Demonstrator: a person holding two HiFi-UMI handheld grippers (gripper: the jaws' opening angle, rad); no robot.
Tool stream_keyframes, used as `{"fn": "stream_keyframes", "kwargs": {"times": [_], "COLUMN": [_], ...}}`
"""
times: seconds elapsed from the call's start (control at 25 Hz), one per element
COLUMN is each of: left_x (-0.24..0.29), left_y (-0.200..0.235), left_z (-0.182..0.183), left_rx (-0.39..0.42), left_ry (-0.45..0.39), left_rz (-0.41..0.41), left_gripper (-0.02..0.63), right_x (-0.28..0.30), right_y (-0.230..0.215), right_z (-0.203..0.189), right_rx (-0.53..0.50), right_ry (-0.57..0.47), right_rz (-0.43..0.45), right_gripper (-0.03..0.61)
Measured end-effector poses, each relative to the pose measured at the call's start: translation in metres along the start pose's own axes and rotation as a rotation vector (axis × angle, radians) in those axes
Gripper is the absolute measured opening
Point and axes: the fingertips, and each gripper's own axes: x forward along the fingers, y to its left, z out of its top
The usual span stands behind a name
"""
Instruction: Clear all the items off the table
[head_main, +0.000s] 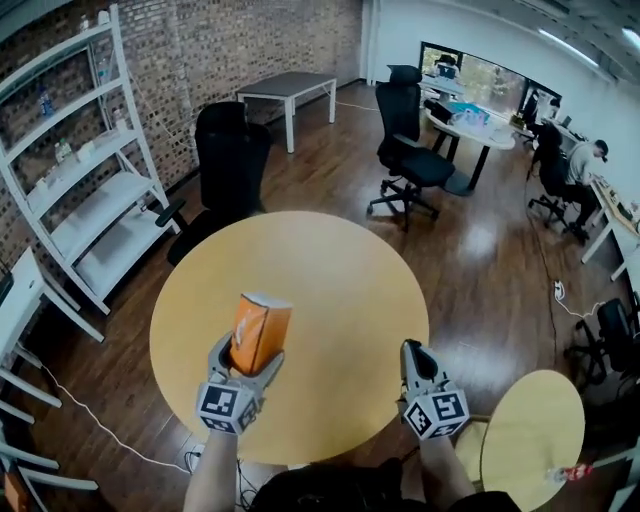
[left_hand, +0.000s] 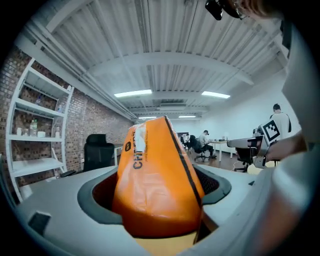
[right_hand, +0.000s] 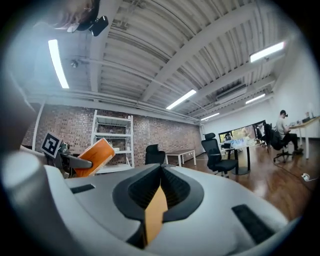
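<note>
Head view: orange packet (head_main: 262, 328) over the round table (head_main: 340, 270)

Left gripper (head_main: 247, 355) clamps it at the table's 7 o'clock; right gripper (head_main: 412, 352), jaws together and empty, is at 5 o'clock. White shelving (head_main: 90, 180) lines the brick wall (head_main: 200, 50) at 10 o'clock.

Your left gripper (head_main: 248, 350) and right gripper (head_main: 411, 349) were smooth light-grey shells, their jaws lined with dark ribbed pads. Each carried a marker cube, one on the left (head_main: 226, 406) and one on the right (head_main: 436, 412), faced with black-and-white squares inside white borders. You wore a dark top (head_main: 330, 492).
</note>
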Motion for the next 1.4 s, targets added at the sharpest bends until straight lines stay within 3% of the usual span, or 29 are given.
{"fn": "stream_keyframes", "kwargs": {"times": [0.2, 0.36, 0.72, 0.92, 1.12, 1.4], "left_x": [0.057, 0.092, 0.159, 0.169, 0.157, 0.137], "left_y": [-0.114, -0.212, -0.425, -0.557, -0.665, -0.749], "left_z": [0.02, 0.026, 0.02, 0.015, 0.008, -0.017], "left_rx": [-0.053, -0.078, -0.129, -0.136, -0.114, -0.033], "left_ry": [-0.027, -0.057, -0.054, -0.011, 0.022, 0.104], "left_rz": [-0.195, -0.358, -0.713, -0.898, -1.082, -1.269], "left_gripper": [0.423, 0.422, 0.422, 0.422, 0.422, 0.422], "right_x": [-0.089, -0.178, -0.39, -0.516, -0.605, -0.672], "right_y": [-0.092, -0.175, -0.289, -0.311, -0.296, -0.261], "right_z": [0.036, 0.042, 0.002, -0.005, -0.012, -0.043], "right_rx": [-0.037, -0.027, 0.061, 0.082, 0.05, 0.095], "right_ry": [-0.053, -0.082, -0.143, -0.154, -0.187, -0.17], "right_rz": [-0.169, -0.363, -0.778, -0.999, -1.166, -1.398], "right_gripper": [0.005, 0.005, 0.005, 0.005, 0.005, 0.005]}}
